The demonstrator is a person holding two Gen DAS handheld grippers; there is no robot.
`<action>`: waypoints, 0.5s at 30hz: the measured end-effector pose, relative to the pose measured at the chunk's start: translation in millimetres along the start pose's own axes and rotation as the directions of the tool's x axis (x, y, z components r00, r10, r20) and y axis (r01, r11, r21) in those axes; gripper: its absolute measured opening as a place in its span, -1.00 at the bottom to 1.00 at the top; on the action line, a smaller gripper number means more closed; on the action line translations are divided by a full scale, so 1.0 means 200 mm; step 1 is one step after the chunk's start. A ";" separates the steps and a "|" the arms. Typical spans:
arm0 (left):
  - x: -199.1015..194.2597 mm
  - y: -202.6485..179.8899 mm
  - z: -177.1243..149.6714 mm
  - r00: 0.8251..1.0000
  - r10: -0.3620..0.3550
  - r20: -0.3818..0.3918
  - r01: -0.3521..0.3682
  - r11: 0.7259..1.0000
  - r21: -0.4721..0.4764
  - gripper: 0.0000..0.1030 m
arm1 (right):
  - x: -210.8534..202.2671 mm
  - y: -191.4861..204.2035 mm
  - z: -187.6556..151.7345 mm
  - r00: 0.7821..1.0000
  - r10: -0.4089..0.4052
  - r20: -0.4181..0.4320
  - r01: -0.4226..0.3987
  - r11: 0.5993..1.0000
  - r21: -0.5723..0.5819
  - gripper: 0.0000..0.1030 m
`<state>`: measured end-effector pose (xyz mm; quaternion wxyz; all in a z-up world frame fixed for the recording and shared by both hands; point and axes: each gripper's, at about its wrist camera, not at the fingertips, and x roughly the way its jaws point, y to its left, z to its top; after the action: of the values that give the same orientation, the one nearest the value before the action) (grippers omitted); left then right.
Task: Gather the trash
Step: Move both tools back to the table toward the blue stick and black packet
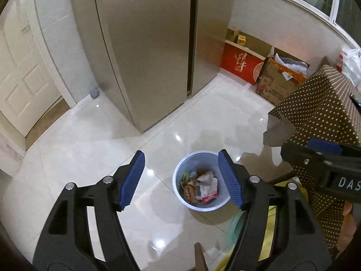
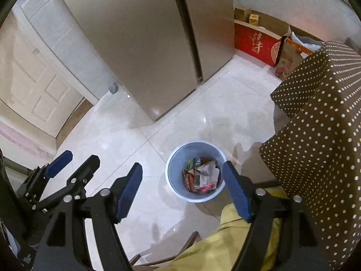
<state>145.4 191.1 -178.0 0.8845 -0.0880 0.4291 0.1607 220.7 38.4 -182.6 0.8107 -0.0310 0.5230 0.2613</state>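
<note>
— Where is the trash?
— In the pale blue bin (image 1: 202, 180) on the white tile floor (image 1: 90, 140), near the tall steel fridge (image 1: 144, 45): crumpled wrappers (image 2: 202, 178) lie at its bottom.
— And the grippers?
— Both hang above it. The left gripper (image 1: 181, 178) has its jaws apart, nothing between them. The right gripper (image 2: 182, 190) likewise: jaws apart and empty, beside a dotted brown cloth (image 2: 320, 117).

Open tiled floor (image 2: 126, 140) lies all around the blue bin (image 2: 174, 164), whose mouth is uncovered, with wrappers (image 2: 202, 177) low inside. The dotted cloth (image 2: 315, 117) of the desk crowds in on the right. The fridge (image 2: 146, 45) blocks the far side, and boxes (image 2: 257, 43) line the far wall beyond it.
</note>
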 end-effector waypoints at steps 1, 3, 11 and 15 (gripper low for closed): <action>-0.01 0.00 0.01 1.000 -0.002 0.003 0.002 1.000 -0.001 0.34 | -0.02 -0.01 0.00 1.000 0.001 0.007 -0.001 1.000 0.002 0.40; -0.05 -0.02 0.02 1.000 -0.002 0.019 0.002 1.000 -0.002 0.34 | -0.08 -0.04 0.00 1.000 0.005 0.029 -0.005 1.000 0.011 0.40; -0.17 -0.19 0.11 0.995 -0.065 0.074 0.062 0.997 0.050 0.38 | -0.33 -0.22 -0.01 0.991 -0.018 0.131 0.008 0.997 0.077 0.49; -0.25 -0.33 0.14 0.988 -0.097 0.123 0.084 0.991 0.107 0.43 | -0.47 -0.34 -0.01 0.981 -0.046 0.188 0.024 0.993 0.117 0.54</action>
<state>161.1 126.7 -120.4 0.9198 -0.0520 0.3749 0.1036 219.5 -57.8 -117.7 0.8620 0.0312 0.4565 0.2184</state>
